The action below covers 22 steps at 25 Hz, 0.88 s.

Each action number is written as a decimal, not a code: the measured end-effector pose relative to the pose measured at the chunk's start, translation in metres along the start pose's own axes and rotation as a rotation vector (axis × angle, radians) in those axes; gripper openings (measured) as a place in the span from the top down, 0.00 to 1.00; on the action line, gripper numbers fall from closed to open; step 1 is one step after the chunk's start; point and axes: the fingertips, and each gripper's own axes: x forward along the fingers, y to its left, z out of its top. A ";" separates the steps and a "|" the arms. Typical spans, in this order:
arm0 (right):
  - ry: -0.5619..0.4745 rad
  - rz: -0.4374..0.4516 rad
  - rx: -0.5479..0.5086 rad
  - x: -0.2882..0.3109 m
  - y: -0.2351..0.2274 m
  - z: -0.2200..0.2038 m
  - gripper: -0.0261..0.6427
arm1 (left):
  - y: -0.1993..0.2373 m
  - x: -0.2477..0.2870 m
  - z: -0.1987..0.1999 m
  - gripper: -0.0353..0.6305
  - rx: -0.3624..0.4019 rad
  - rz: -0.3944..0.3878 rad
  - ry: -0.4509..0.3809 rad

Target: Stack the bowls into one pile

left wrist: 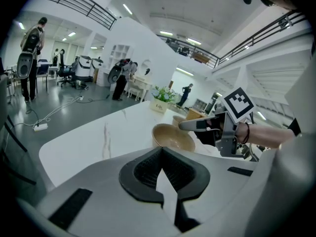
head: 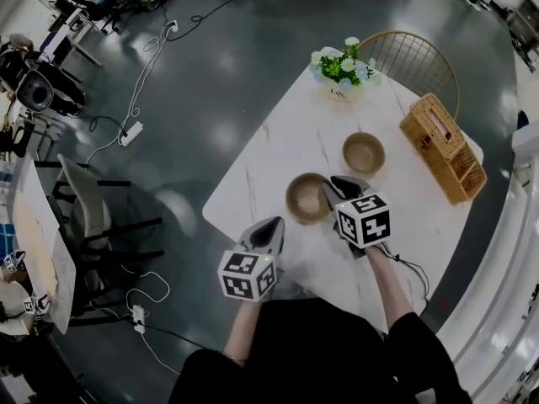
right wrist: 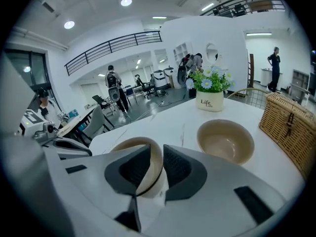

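none stacked: far bowl [head: 363, 152] 1 o'clock of near bowl [head: 307, 199] | right gripper [right wrist: 156, 149] apart astride its rim | left gripper [left wrist: 161, 150] together, empty

Beige bowls [head: 363, 151], white (grey-veined) table [head: 278, 154], tan basket [head: 442, 146]

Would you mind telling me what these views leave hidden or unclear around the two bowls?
- Head view: the right gripper covers part of the near bowl's rim.
- Right gripper view: the jaws hide most of the near bowl; only a strip of rim shows.
- Left gripper view: the far bowl sits mostly behind the near bowl and the right gripper.
- Right gripper view: the picture's edge cuts off the basket; its inside is unseen.
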 end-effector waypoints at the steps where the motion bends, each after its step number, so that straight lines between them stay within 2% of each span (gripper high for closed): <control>1: -0.008 -0.004 0.005 -0.001 -0.001 0.001 0.86 | 0.000 0.000 0.000 0.93 0.001 0.000 0.000; 5: -0.010 -0.016 0.048 -0.003 -0.005 -0.001 0.81 | 0.000 -0.002 0.002 0.93 0.001 -0.002 -0.001; 9: 0.009 0.012 0.154 0.001 -0.008 -0.012 0.78 | 0.001 -0.002 0.003 0.93 0.003 -0.002 -0.005; 13: 0.040 0.048 0.233 0.007 -0.007 -0.022 0.78 | 0.002 -0.003 0.000 0.93 -0.001 0.002 -0.001; 20: 0.078 0.065 0.300 0.017 -0.003 -0.034 0.79 | 0.005 -0.004 -0.005 0.93 -0.007 0.001 0.009; 22: 0.084 0.065 0.305 0.018 -0.003 -0.035 0.84 | 0.005 -0.003 -0.005 0.93 -0.008 0.002 0.011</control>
